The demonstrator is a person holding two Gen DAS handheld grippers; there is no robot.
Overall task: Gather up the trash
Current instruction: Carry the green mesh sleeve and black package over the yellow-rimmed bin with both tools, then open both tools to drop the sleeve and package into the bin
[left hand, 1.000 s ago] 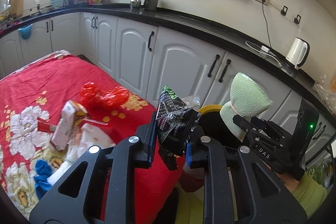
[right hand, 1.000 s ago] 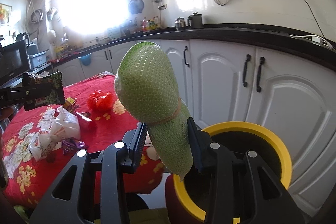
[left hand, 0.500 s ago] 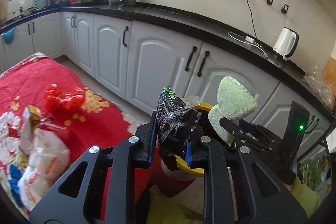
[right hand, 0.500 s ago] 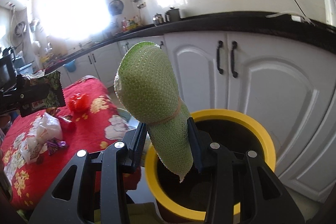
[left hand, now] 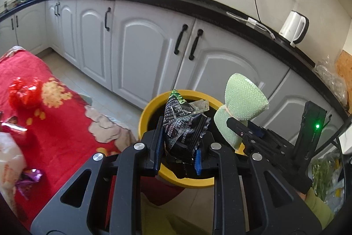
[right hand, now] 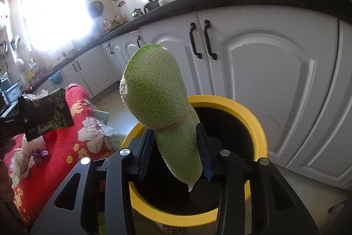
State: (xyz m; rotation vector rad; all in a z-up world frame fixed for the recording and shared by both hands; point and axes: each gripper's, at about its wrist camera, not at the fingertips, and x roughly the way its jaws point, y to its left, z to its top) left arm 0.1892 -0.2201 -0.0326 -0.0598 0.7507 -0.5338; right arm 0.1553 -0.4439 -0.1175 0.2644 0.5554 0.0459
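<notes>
My left gripper (left hand: 178, 147) is shut on a crumpled black snack wrapper (left hand: 183, 127) with a green tip, held just over the near rim of a yellow-rimmed bin (left hand: 149, 111). To its right, my right gripper (left hand: 233, 133) grips a pale green foam net sleeve (left hand: 244, 96). In the right wrist view, the right gripper (right hand: 175, 153) is shut on the green foam sleeve (right hand: 156, 94), which stands upright above the bin (right hand: 257, 124). The left gripper with the wrapper (right hand: 48, 111) shows at the left edge there.
A table with a red flowered cloth (left hand: 59, 124) lies left of the bin, holding a red wrapper (left hand: 25, 93), a purple wrapper (left hand: 28, 177) and a white bag (left hand: 8, 160). White cabinets (left hand: 143, 54) under a black counter stand close behind the bin. A white kettle (left hand: 293, 26) sits on the counter.
Both grippers moved away from the table and down toward the bin, each keeping its grip. The bin now fills more of both views and the table has slid left.
</notes>
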